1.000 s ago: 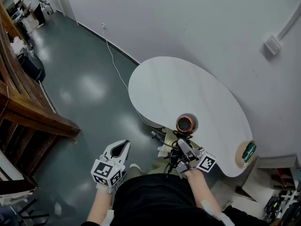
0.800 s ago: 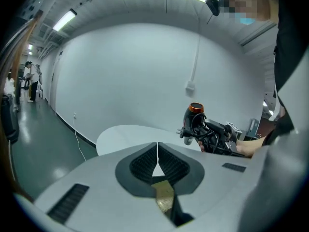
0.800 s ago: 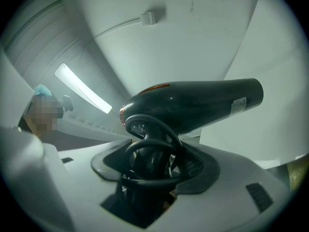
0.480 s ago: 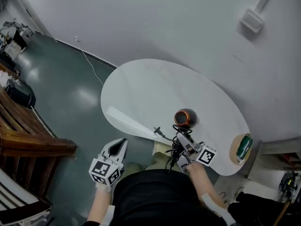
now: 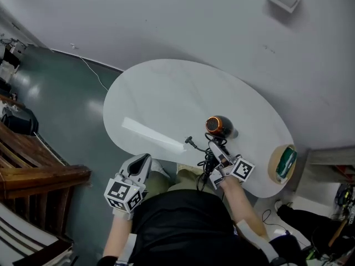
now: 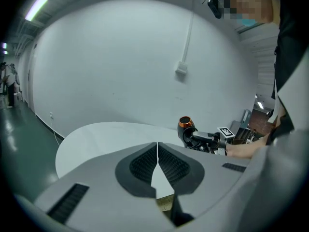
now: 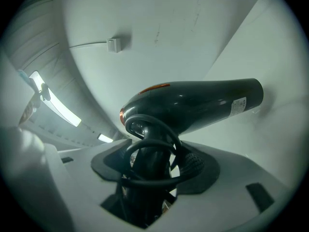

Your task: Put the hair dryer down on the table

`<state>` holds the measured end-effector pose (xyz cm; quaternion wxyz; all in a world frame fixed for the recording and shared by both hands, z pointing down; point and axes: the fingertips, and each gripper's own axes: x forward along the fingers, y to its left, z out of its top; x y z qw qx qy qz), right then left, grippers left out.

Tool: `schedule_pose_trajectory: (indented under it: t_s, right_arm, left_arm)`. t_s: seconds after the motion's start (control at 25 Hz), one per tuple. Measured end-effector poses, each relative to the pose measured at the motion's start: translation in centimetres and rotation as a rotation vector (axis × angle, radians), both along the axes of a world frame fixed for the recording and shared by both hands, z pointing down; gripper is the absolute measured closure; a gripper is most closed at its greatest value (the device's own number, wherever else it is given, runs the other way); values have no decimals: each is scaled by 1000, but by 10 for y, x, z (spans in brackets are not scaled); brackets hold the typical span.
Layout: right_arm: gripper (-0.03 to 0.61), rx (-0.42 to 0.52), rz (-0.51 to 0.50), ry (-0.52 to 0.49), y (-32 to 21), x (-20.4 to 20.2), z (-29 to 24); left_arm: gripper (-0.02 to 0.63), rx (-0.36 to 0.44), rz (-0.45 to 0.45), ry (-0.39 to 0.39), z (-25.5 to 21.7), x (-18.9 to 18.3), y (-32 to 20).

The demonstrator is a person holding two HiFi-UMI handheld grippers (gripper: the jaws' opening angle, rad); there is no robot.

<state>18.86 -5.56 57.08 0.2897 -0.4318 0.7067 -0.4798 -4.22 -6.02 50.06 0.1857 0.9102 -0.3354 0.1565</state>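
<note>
Right gripper (image 5: 217, 149) grips a black hair dryer (image 5: 219, 126) by its handle, over the near edge of the white oval table (image 5: 177, 96).
Left gripper (image 5: 139, 167) hangs closed and empty, off the table. The dryer looks rigid, glossy, probably slippery and barrel-heavy. The handle, wound with springy cord (image 7: 147, 141), seems the surest hold.

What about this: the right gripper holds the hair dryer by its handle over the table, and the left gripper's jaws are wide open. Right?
One error: the left gripper is shut and empty, as the left gripper view shows. The right gripper does hold the hair dryer over the table.
</note>
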Motion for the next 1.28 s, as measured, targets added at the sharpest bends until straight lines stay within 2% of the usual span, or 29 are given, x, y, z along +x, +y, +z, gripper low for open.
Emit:
schedule_pose_trajectory:
  t_s: [0.24, 0.4, 0.64, 0.92, 1.28]
  right_arm:
    - [285, -61, 58, 18, -15, 9, 27]
    - [285, -104, 104, -4, -28, 10, 42]
    - [285, -127, 106, 62, -57, -5, 46]
    - [287, -258, 148, 102, -86, -9, 78]
    - [288, -380, 133, 241, -111, -24, 109]
  left_arm:
    - [603, -9, 44, -1, 5, 4, -25]
    - [603, -21, 67, 2, 8, 1, -45]
    - [603, -35, 85, 12, 8, -9, -73]
    - [603, -59, 78, 15, 15, -22, -97]
    - [603, -84, 49, 15, 24, -39, -117]
